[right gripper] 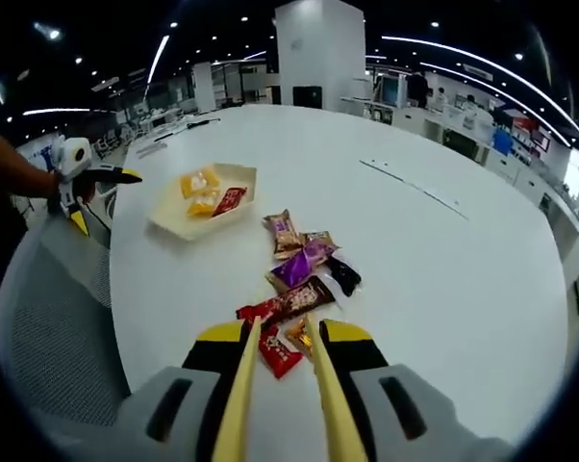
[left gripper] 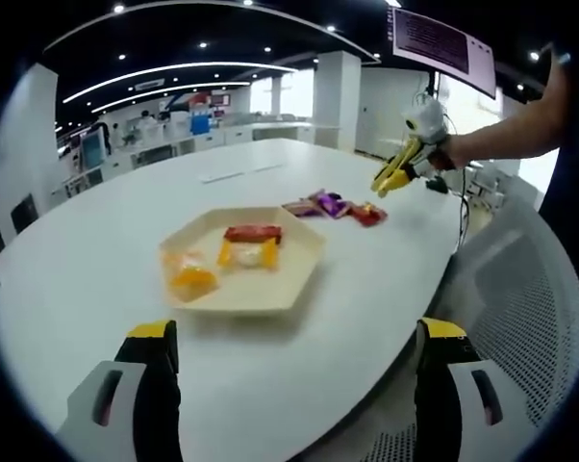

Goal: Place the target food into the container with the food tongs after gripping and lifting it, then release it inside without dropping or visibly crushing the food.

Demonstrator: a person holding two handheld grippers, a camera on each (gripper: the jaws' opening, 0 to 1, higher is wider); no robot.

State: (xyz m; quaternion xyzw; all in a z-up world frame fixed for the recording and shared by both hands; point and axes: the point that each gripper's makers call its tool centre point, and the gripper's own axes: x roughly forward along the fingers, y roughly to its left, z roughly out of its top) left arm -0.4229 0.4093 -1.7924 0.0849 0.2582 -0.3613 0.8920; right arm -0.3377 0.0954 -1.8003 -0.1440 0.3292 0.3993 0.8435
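A beige hexagonal tray (left gripper: 299, 284) (right gripper: 169, 223) sits on the white table and holds a red packet (left gripper: 252, 233) and yellow wrapped snacks (left gripper: 189, 276). My left gripper (left gripper: 297, 332) hovers before it, jaws wide apart and holding nothing. Beyond the tray lies a pile of snack packets (left gripper: 333, 205) (right gripper: 304, 265). My right gripper (right gripper: 282, 337) is shut on yellow food tongs (right gripper: 239, 395). The tong tips stand apart over a red packet (right gripper: 277, 354) at the pile's near end. In the left gripper view, the right gripper (left gripper: 415, 154) hangs above the pile with the tongs (left gripper: 390, 178) pointing down.
A grey mesh chair (left gripper: 520, 308) (right gripper: 49, 327) stands at the table's edge beside the tray. A person's arm (left gripper: 506, 135) carries the right gripper. The left gripper (right gripper: 97, 175) shows past the tray. Wide bare tabletop (right gripper: 443, 250) stretches beyond the packets.
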